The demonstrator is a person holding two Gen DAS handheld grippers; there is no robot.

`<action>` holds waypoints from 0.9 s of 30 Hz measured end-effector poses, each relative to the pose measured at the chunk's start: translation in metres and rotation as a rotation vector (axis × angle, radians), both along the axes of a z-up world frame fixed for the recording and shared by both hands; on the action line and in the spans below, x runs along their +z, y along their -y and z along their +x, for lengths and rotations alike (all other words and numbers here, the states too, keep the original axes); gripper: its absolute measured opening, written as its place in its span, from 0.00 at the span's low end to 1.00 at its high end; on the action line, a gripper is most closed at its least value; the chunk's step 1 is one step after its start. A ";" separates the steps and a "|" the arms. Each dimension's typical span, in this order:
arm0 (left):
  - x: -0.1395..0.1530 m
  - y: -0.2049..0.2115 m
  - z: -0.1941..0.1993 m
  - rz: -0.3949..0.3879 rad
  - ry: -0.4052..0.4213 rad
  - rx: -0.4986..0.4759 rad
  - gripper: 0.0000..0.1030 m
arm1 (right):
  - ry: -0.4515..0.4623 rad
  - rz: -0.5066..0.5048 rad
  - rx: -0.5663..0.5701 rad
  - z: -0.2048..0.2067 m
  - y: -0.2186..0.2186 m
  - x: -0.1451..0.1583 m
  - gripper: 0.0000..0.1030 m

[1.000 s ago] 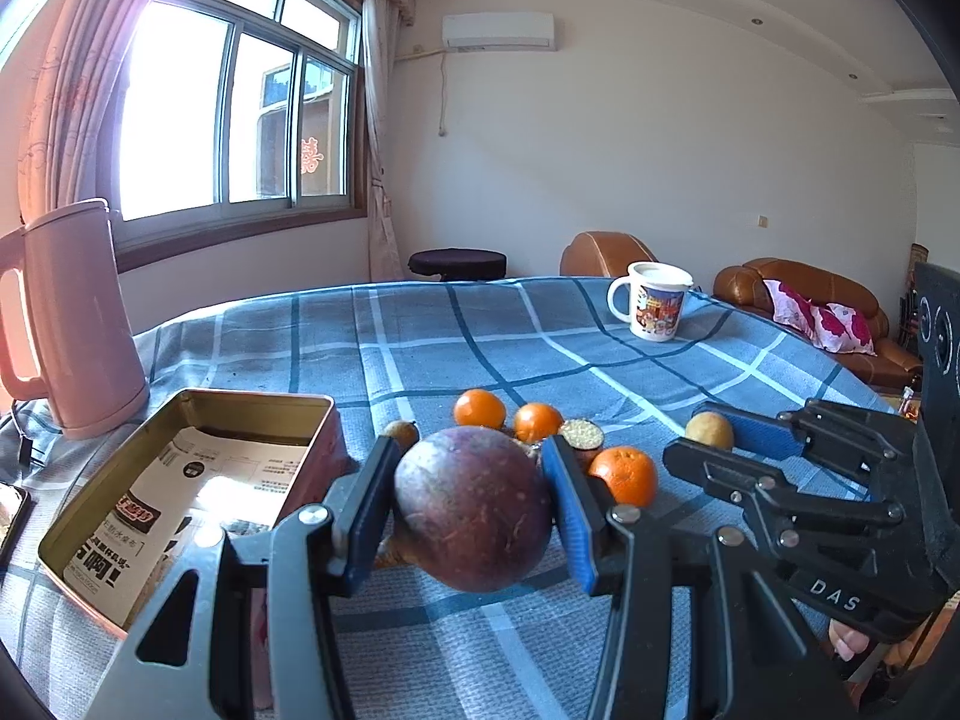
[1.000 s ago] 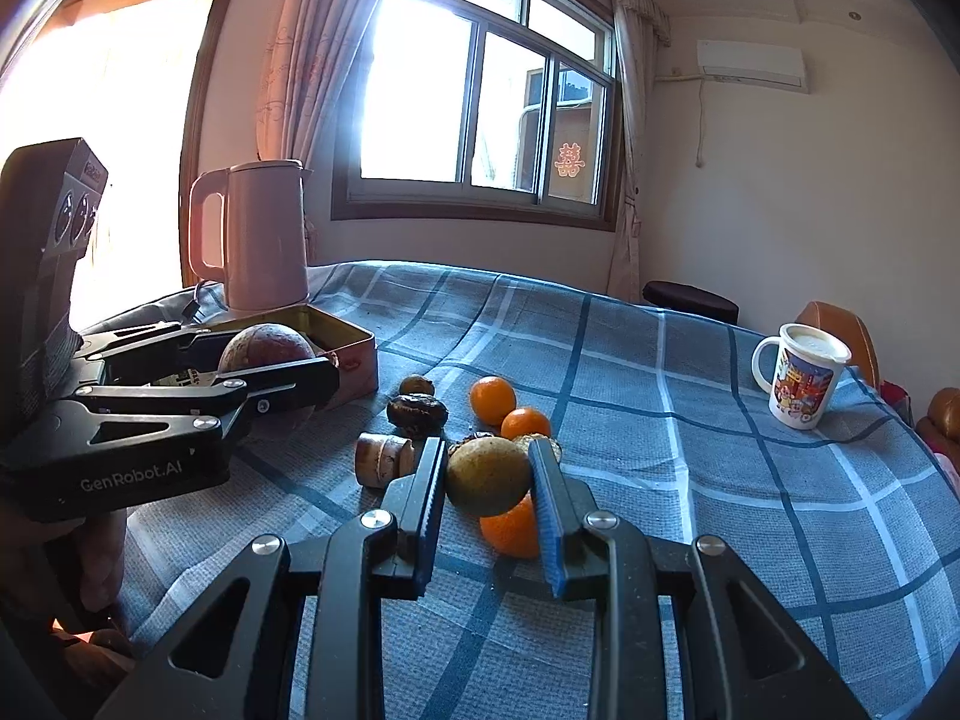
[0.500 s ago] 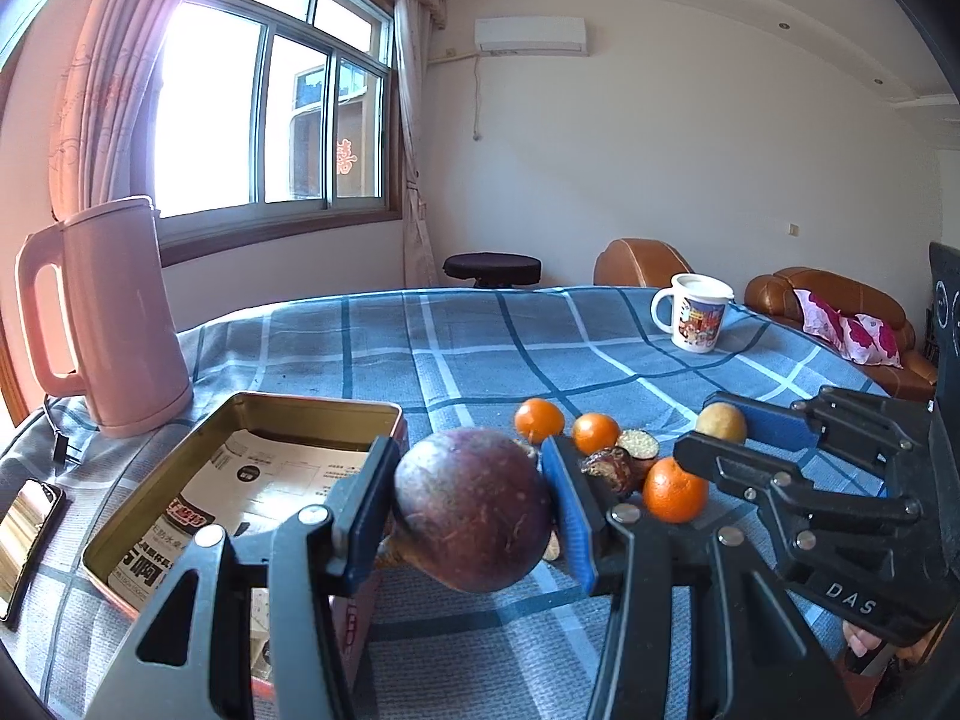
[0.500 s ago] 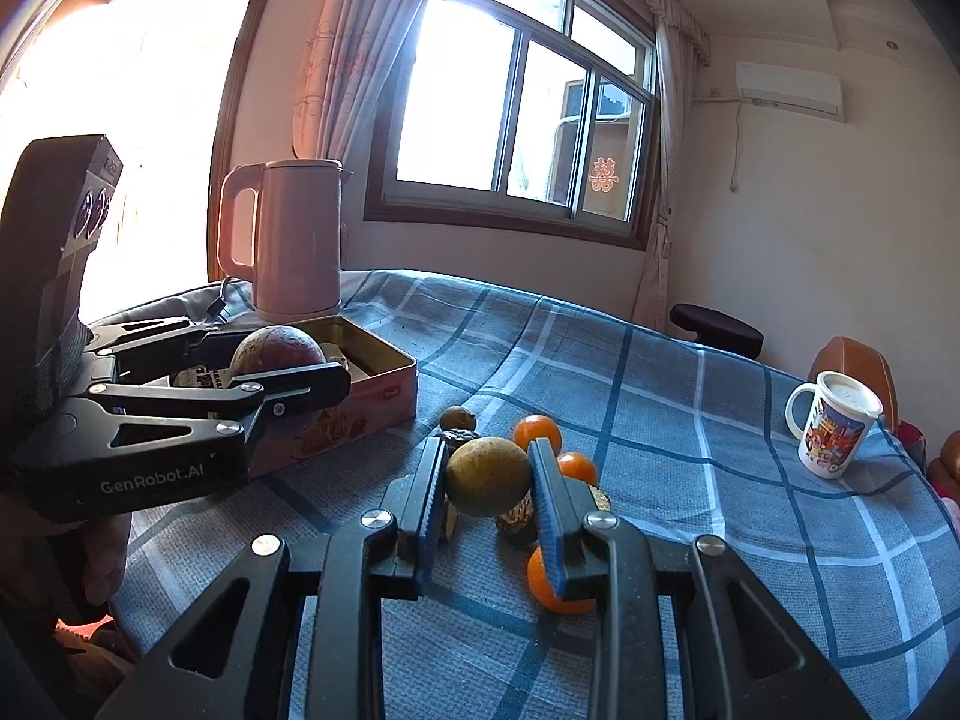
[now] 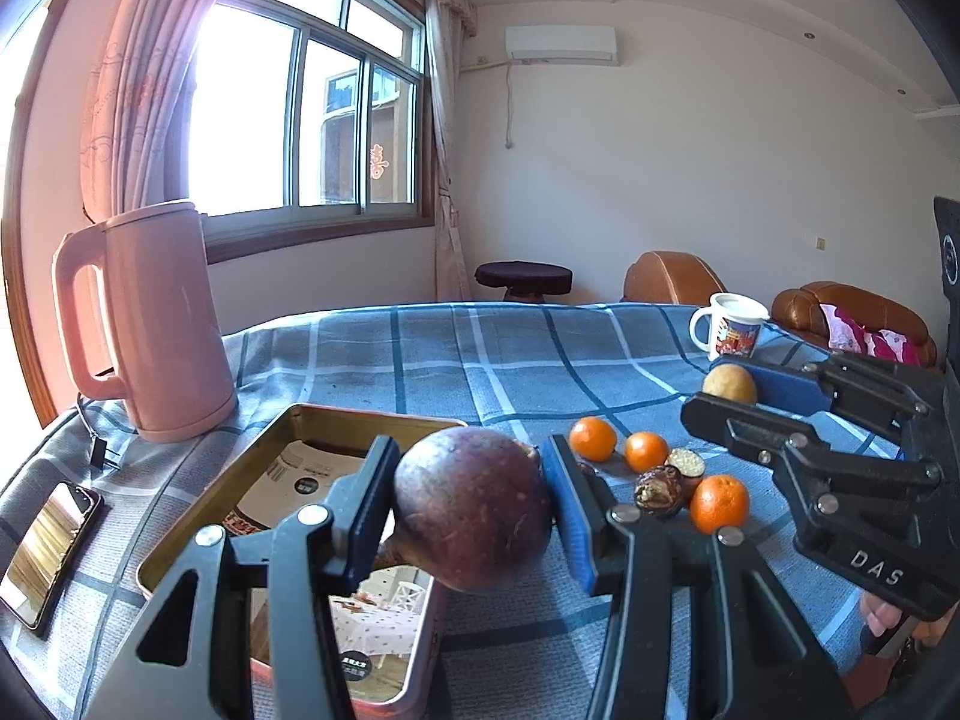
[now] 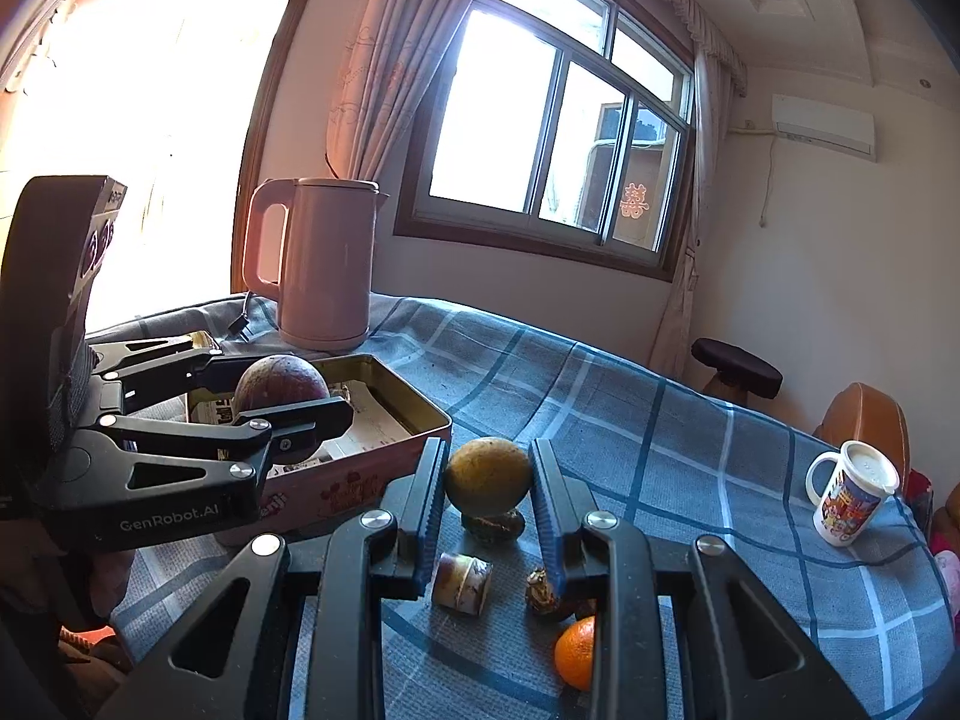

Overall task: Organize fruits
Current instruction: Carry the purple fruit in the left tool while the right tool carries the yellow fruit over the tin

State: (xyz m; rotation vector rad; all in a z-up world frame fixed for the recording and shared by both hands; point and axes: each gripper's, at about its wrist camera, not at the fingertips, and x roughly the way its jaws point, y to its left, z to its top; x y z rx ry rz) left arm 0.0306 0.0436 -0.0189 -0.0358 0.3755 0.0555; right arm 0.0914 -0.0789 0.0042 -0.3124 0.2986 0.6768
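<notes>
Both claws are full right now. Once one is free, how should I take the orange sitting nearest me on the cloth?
Grip the nearest orange across its widest middle, coming down from above with the jaws on its right and near sides. It is round, so any diameter holds, but the dark shrivelled fruit sits close against its left, leaving little room for a finger there.

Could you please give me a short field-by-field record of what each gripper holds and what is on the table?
left gripper: shut on purple fruit, over the tin box
right gripper: shut on yellow-brown fruit, above the table
tin box: open, printed paper inside, no fruit visible in it
loose on tablecloth: three oranges, some dark brown fruits
other items: pink kettle, mug, phone
</notes>
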 end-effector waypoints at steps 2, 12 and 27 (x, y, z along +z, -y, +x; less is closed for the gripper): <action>0.001 -0.006 0.000 0.002 0.000 0.011 0.50 | 0.004 -0.001 0.012 0.002 -0.005 0.003 0.28; 0.005 -0.034 0.002 0.001 -0.006 0.067 0.50 | 0.017 -0.001 0.058 0.008 -0.033 0.014 0.28; -0.002 -0.073 0.011 0.008 -0.036 0.131 0.50 | -0.008 -0.020 0.105 0.024 -0.076 0.012 0.28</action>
